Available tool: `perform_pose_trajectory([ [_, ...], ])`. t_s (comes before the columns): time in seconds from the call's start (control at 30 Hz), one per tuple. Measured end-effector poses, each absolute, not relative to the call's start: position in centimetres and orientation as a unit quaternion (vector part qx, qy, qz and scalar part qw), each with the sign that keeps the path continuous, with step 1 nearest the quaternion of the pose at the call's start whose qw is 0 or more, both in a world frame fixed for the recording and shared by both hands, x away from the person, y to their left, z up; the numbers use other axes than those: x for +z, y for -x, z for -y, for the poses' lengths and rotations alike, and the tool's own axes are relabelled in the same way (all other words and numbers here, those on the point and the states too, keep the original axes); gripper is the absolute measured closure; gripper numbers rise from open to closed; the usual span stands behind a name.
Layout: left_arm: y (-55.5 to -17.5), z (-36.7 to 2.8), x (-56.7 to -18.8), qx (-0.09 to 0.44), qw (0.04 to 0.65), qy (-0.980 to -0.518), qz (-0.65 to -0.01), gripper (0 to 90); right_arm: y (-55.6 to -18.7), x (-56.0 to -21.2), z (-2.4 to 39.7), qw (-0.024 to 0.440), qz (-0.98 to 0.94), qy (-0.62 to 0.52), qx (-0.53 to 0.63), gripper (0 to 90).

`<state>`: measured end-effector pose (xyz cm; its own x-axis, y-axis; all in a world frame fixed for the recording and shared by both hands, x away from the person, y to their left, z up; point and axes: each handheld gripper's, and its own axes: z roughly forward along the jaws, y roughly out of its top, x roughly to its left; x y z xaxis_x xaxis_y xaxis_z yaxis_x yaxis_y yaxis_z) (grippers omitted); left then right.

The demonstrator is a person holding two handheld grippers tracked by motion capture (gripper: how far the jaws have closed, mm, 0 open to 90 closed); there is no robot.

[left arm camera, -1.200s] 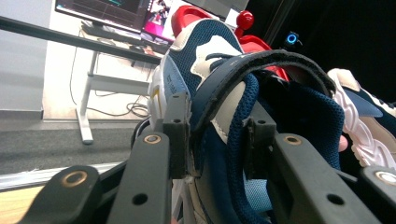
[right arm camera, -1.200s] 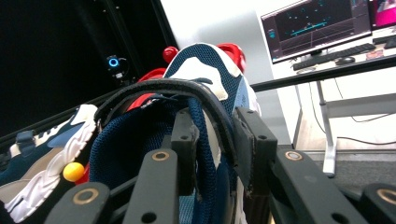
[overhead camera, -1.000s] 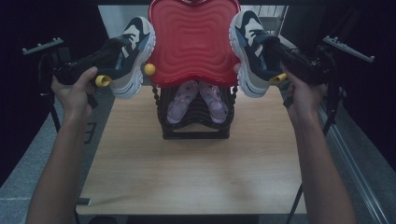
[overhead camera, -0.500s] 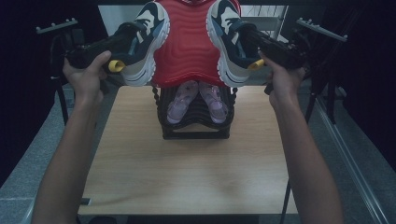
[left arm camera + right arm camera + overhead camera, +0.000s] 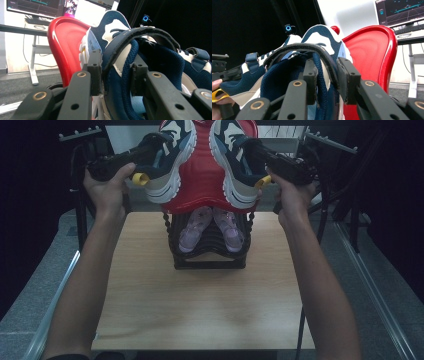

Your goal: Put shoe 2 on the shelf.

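Left gripper point(image 5: 116, 75): jaws clamped on the collar of the left sneaker point(image 5: 150, 57), one pad outside the heel wall, one inside the opening. Right gripper point(image 5: 328, 80): same hold on the right sneaker point(image 5: 294, 72), pads pinching its padded collar with the strap arching over them.

High view, nearest first. Both forearms come in from the bottom edge and reach up across the wooden table point(image 5: 210, 305). Bare tabletop between them. Behind that, a black rack point(image 5: 210, 252) stands at the table's far middle with a pair of pink shoes point(image 5: 210, 227) on it, toes toward the camera.

Above the rack, a red tray-like top point(image 5: 202, 175). Left hand point(image 5: 107, 187) and right hand point(image 5: 290, 195) hold the grippers level at that height. Left sneaker point(image 5: 170, 157) sits over the red top's left side, right sneaker point(image 5: 235, 160) over its right side, white soles facing each other, close together. Whether soles rest on the red surface: cannot tell.

Farthest: a monitor point(image 5: 37, 7) on a desk behind, seen in the left gripper view.
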<state>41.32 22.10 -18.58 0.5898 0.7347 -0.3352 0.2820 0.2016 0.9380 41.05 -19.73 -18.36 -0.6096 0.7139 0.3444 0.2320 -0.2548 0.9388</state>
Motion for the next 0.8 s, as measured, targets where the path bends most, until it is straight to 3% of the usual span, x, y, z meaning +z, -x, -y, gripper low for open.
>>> perform_pose_trajectory([
  [0.8, -44.2, -19.1, -18.9, 0.190, 0.646, -0.604, -0.426, 68.7, -43.9, -17.9, 17.6, 0.203, -0.583, -0.419, 0.665, 70.1],
])
